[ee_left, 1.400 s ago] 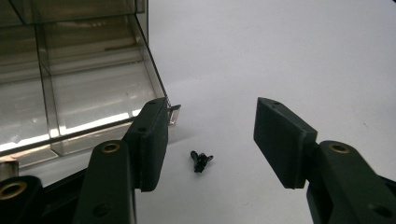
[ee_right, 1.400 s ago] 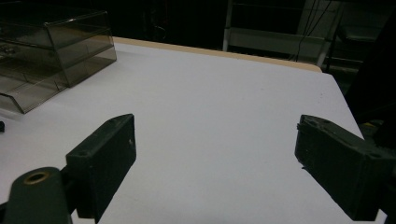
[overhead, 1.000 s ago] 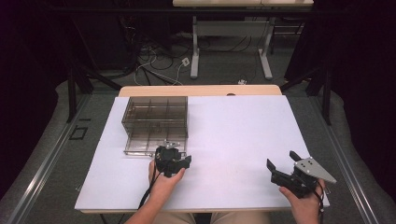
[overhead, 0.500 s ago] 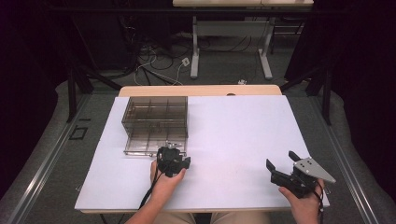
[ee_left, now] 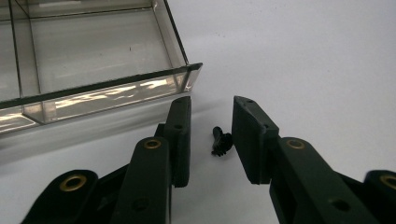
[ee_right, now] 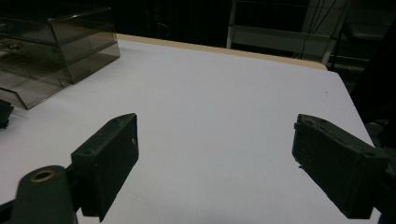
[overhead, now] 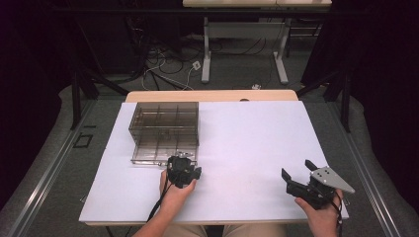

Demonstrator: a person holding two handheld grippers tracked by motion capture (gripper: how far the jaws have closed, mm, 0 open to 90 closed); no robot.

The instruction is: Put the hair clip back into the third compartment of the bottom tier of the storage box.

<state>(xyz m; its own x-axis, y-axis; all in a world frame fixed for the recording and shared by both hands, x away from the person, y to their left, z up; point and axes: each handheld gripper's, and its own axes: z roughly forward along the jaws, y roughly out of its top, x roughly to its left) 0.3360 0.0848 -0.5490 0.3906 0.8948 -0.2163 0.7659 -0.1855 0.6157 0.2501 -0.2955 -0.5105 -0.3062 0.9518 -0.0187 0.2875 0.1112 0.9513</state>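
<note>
**Small black screw between closing jaws, beside the clear organiser**

Small black screw-like metal part [ee_left: 221,141], ribbed head and short shank, lying on its side on the white bench top [overhead: 247,143], just off the front corner of the smoky clear plastic drawer organiser [overhead: 164,129]. Judged light, hard and stiff; no risk of crushing, but prone to roll or flick out sideways if pinched off-centre. Best hold, as a guess: across the ribbed head, pads square to it and low to the bench, since the shank looks too thin to seat well.

Left gripper [ee_left: 211,123] straddling the part, jaws just been closing, narrow gap left on either side; pads not yet touching it, nothing gripped. Pulled-out clear drawer [ee_left: 100,63] just beyond the jaw tips, front wall near but apart from them.

Right gripper [ee_right: 215,154] held low near the right front of the bench, jaws spread wide, nothing between them, well apart from the work.

Hard to make out: exact type of the part, whether thread or knurling, too small and dark. From the high view, part hidden under the left gripper [overhead: 182,170]. Small pale bits in the drawer's front compartments [overhead: 179,153], blurred, not identifiable. Left end of the organiser cut off in the left gripper view.
</note>
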